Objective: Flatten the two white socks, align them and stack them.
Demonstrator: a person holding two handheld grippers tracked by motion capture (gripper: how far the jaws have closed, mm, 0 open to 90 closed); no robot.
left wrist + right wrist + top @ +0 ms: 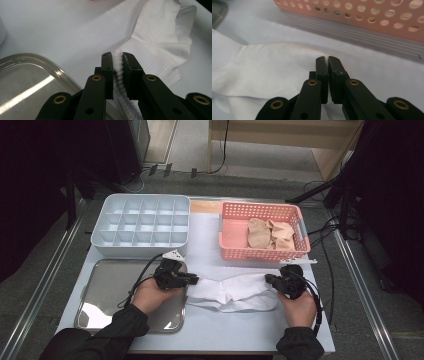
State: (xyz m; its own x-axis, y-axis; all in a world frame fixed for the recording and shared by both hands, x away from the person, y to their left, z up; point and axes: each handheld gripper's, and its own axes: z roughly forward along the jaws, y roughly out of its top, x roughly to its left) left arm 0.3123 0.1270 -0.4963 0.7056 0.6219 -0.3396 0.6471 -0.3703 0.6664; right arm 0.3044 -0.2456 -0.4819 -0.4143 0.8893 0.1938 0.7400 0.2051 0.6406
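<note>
A white sock (235, 292) lies stretched flat on the white table top between my two grippers. My left gripper (194, 280) is at the sock's left end. In the left gripper view its jaws (117, 56) are shut on the ribbed cuff of the sock (160, 37). My right gripper (268, 279) is at the sock's right end. In the right gripper view its jaws (327, 58) are pressed together at the edge of the smooth sock (274, 65), with the thin cloth pinched between them.
A pink perforated basket (260, 206) holding beige socks (270, 234) stands just behind the right gripper, its wall (362, 15) close by. A pale divided organizer (145, 196) sits at the back left. A metal tray (100, 285) lies under the left hand, with its rim (30, 56) beside the left gripper.
</note>
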